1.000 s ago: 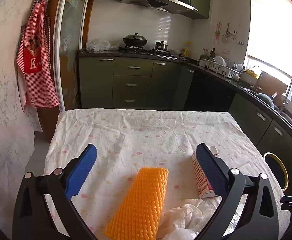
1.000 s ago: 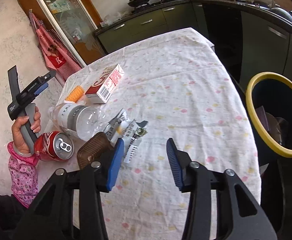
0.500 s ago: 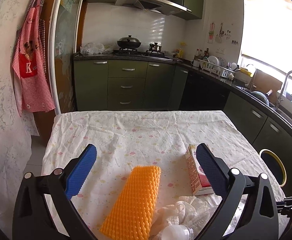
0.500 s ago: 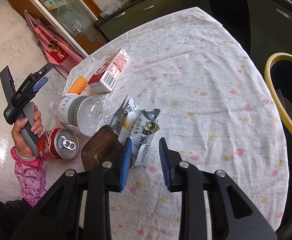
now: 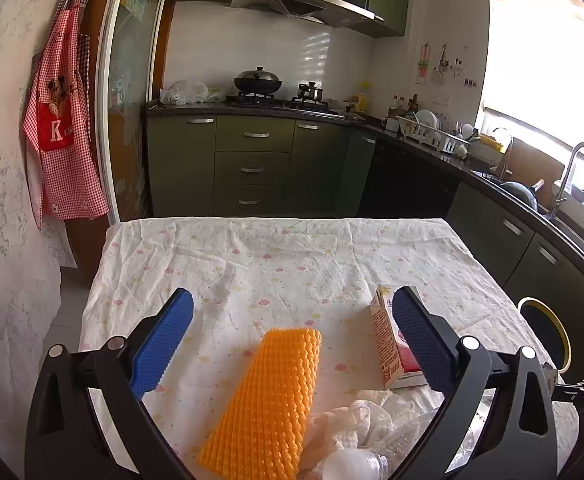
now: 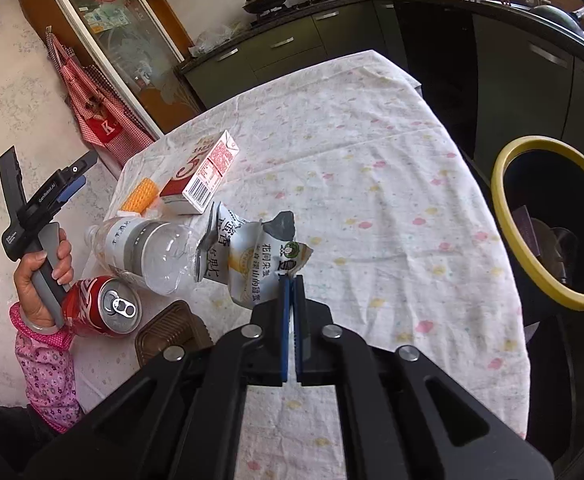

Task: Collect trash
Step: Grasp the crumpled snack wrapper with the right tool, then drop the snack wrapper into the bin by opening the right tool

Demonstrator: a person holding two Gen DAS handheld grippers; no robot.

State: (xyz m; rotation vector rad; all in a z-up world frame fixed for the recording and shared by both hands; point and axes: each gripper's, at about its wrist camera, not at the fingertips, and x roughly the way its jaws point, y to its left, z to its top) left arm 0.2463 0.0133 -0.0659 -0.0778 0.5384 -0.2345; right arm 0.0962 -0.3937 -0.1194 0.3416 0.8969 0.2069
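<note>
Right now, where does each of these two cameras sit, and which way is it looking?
Left wrist: on the left gripper, facing along the table toward the kitchen; its open jaws frame an orange sponge.
Right wrist: on the right gripper, angled down at the table; jaws shut on a snack wrapper; the person's left hand shows.
Shared: milk carton, sponge, yellow-rimmed bin.

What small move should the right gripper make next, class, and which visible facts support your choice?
Probably lift and carry rightward to the bin. The right gripper is shut on the snack wrapper, pinching its corner, and the yellow-rimmed bin stands open beside the table, with rubbish already inside.
</note>
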